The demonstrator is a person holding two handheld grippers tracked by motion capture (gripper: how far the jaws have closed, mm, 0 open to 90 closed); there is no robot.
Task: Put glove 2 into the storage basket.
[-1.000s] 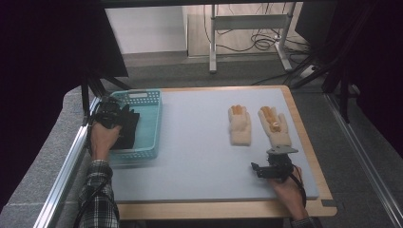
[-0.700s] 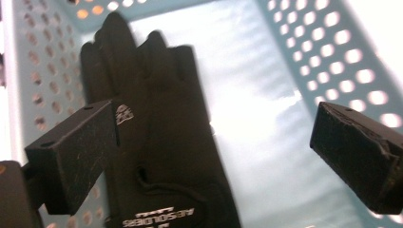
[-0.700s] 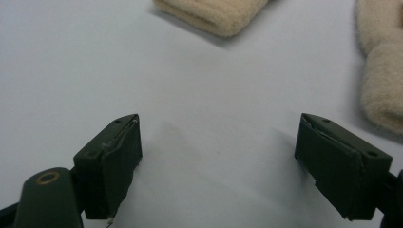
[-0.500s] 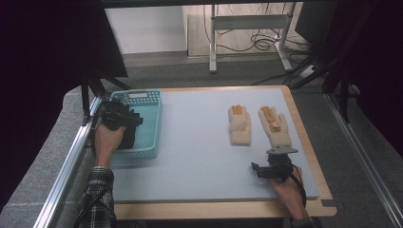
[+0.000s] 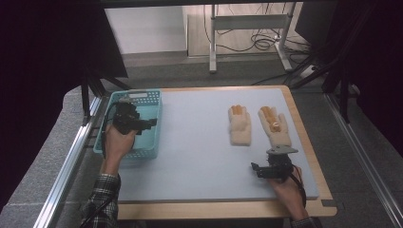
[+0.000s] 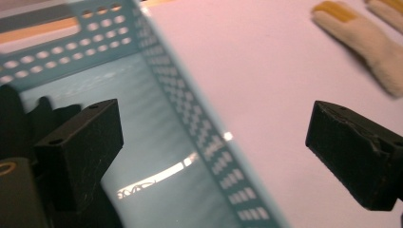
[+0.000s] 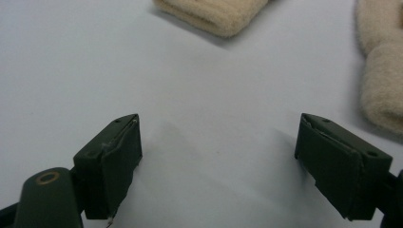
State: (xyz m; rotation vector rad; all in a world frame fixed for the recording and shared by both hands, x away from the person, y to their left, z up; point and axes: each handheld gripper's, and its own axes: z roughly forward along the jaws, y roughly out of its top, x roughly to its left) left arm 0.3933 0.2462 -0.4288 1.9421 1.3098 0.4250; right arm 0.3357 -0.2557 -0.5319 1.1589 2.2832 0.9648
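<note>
Two cream gloves with orange fingertips lie palm-down at the table's right, one (image 5: 240,126) to the left of the other (image 5: 274,126). My right gripper (image 5: 255,170) rests on the mat just in front of them, open with bare mat between its jaws (image 7: 218,161); both cuffs (image 7: 214,12) (image 7: 380,71) lie ahead. My left gripper (image 5: 148,124) hovers over the teal basket (image 5: 147,99), open; its jaws have just been closing slightly with nothing held. Its own view (image 6: 218,152) looks across the basket's right wall (image 6: 190,118) toward a glove (image 6: 366,42).
Something black (image 6: 23,114) lies inside the basket at its left. A wooden border (image 5: 304,142) frames the grey-blue mat (image 5: 195,142). Metal rails (image 5: 66,166) run along both table sides.
My left gripper has risen and shifted a little to the right over the basket. The right gripper and both gloves have stayed put.
</note>
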